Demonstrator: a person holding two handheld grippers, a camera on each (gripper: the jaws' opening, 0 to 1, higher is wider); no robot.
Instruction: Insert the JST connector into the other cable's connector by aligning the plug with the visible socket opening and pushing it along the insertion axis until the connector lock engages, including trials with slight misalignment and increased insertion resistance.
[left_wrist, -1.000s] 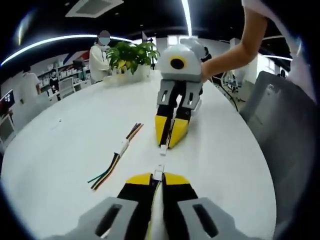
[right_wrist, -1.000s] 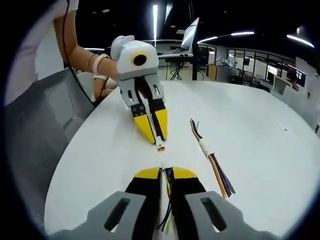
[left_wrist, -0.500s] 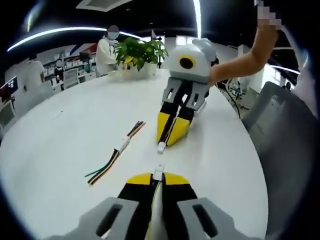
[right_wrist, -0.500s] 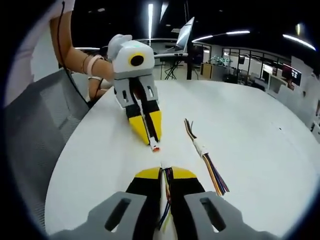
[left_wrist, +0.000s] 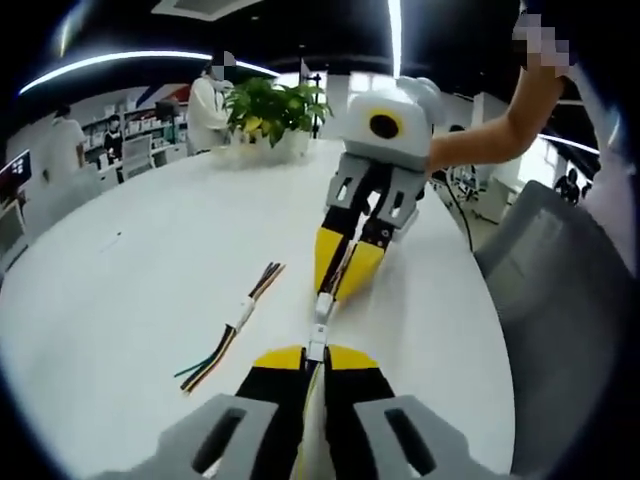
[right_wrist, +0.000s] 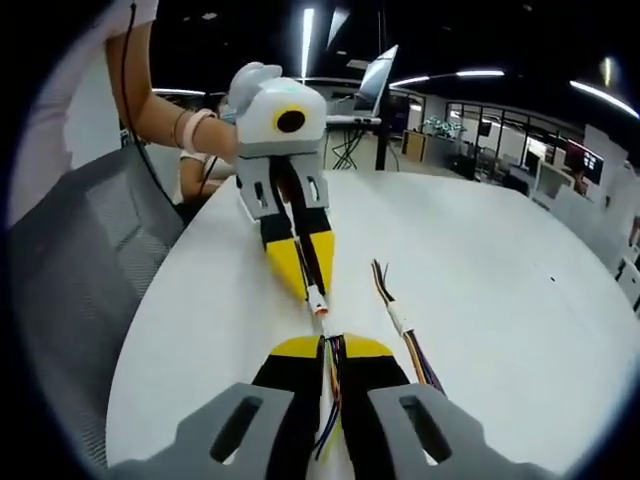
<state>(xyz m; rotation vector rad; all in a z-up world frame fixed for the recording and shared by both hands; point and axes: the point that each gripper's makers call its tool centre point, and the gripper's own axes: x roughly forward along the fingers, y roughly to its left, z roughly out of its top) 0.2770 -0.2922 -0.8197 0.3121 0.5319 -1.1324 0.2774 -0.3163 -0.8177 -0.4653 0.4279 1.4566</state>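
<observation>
My left gripper (left_wrist: 316, 352) is shut on a small white JST connector (left_wrist: 317, 344) that sticks out past its yellow tips. Facing it from above, my right gripper (left_wrist: 336, 288) is shut on the other cable's white connector (left_wrist: 323, 306). The two connectors meet end to end; I cannot tell whether the lock has caught. In the right gripper view, my right gripper (right_wrist: 325, 346) pinches a cable with coloured wires (right_wrist: 336, 372) and its connector (right_wrist: 321, 325). This connector touches the orange-tipped connector (right_wrist: 317, 301) held by my left gripper (right_wrist: 312, 286).
A spare cable with coloured wires (left_wrist: 234, 322) (right_wrist: 404, 326) lies loose on the white round table (left_wrist: 120, 270). A potted plant (left_wrist: 270, 105) stands at the far edge, with people behind it. A grey chair (left_wrist: 560, 300) (right_wrist: 70, 280) stands beside the table.
Both grippers have come together along one line. The gap between the two connectors has closed and they now touch. The spare cable has stayed in place.
</observation>
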